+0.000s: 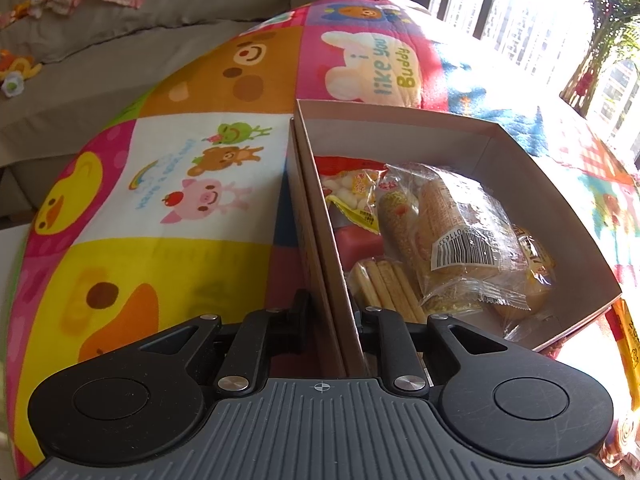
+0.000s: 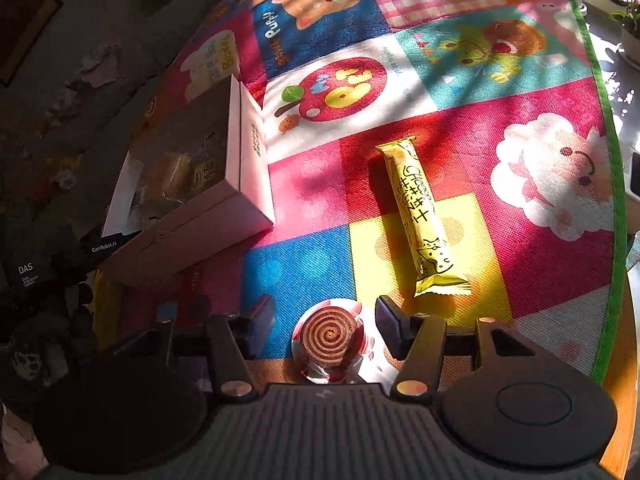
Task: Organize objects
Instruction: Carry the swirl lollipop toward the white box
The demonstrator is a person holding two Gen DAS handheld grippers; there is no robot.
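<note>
A shallow cardboard box point(image 1: 520, 148) holds several wrapped snacks point(image 1: 452, 232). My left gripper point(image 1: 332, 312) is shut on the box's near left wall point(image 1: 320, 216), one finger inside and one outside. In the right wrist view the same box point(image 2: 236, 148) lies at the left in shadow. A round spiral-patterned snack in clear wrap point(image 2: 329, 338) lies on the mat between the fingers of my open right gripper point(image 2: 326, 320); the pads do not touch it. A yellow "Cheese" snack bar point(image 2: 420, 216) lies just beyond, to the right.
A colourful cartoon play mat point(image 2: 460, 112) covers the round table point(image 2: 624, 420). A grey sofa point(image 1: 120, 52) with small toys stands behind at the left. Windows and a plant point(image 1: 608, 20) are at the right. The mat's green edge point(image 2: 608, 160) is on the right.
</note>
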